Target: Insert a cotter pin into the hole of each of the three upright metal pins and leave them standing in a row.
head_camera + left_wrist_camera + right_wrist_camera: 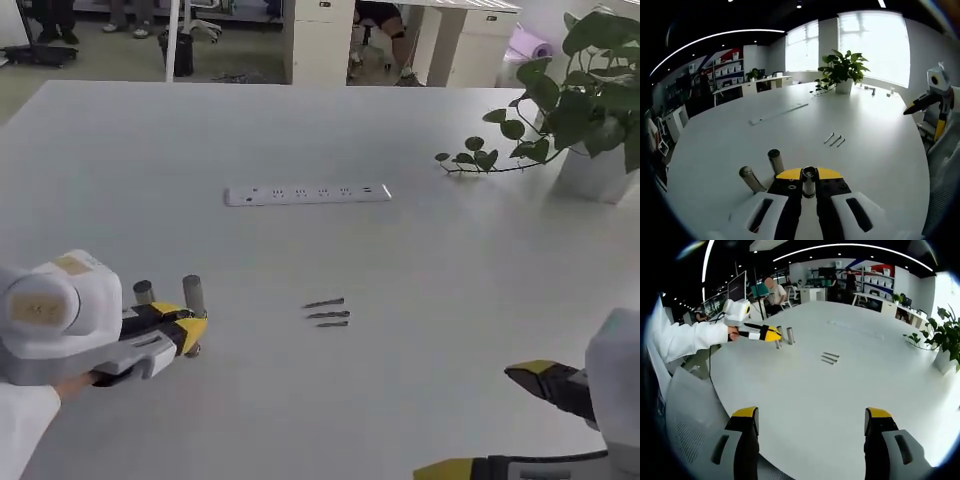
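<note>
Three upright metal pins stand at the table's left. My left gripper is shut on one metal pin, upright between the yellow jaw tips. The same gripper appears in the head view, hiding that pin. Two other pins stand just to its left, also seen as pins. Three cotter pins lie side by side on the table, cotter pins ahead of the left gripper. My right gripper is open and empty, low at the near right edge, gripper.
A white power strip lies across the table's middle, farther back. A potted plant stands at the far right corner, its vine trailing on the table. Office desks, chairs and a seated person are beyond the table.
</note>
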Tool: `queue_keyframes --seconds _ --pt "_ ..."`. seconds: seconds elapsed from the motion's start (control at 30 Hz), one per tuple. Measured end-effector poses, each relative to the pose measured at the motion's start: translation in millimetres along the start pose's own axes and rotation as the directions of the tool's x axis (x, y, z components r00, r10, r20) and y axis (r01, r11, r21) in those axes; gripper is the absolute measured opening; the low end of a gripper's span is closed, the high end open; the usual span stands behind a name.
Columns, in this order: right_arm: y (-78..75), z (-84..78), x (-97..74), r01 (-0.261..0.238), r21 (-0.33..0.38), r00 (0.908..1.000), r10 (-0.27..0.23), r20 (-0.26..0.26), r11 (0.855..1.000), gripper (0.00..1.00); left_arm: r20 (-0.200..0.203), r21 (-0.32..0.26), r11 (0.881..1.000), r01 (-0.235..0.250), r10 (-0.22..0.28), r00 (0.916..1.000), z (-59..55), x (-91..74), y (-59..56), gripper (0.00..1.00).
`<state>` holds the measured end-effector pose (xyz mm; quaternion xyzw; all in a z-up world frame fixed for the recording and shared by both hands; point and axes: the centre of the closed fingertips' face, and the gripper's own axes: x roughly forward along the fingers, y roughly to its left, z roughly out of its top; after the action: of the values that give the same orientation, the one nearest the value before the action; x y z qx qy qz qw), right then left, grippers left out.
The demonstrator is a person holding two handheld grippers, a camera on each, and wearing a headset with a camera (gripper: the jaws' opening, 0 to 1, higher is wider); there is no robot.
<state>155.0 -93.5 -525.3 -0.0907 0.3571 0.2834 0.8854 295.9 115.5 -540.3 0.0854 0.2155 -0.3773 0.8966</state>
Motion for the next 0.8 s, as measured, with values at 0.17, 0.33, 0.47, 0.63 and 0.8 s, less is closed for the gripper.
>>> queue_keyframes --seconds 0.17,0.33,0.47,0.63,0.8 --pt "-0.8 -0.3 -1.7 0.003 0.003 1.0 -0.003 0.005 1.0 0.85 0.009 0.043 0.998 0.039 -0.039 0.9992 10.9 -5.1 -14.2 0.07" --pt "0.5 3.0 -1.5 0.002 -0.001 0.9999 -0.002 0.017 1.0 0.85 0.03 0.079 0.988 0.129 -0.132 0.9908 22.2 -9.2 -36.8 0.07" --pt "3.6 3.6 -0.3 -0.008 -0.004 0.9998 0.008 0.02 1.0 0.85 0.026 0.086 0.978 0.19 -0.193 0.9809 21.2 -10.2 -50.0 0.07" --pt "3.6 2.9 -0.3 -0.011 0.0 0.9997 0.011 0.023 1.0 0.85 0.015 0.12 0.962 0.247 -0.251 0.968 17.0 -9.8 -67.4 0.07" --pt "2.9 2.8 -1.4 -0.013 0.012 0.9994 0.013 0.032 1.0 0.85 -0.023 0.153 0.946 0.287 -0.287 0.9577 7.5 -5.1 -79.2 0.07"
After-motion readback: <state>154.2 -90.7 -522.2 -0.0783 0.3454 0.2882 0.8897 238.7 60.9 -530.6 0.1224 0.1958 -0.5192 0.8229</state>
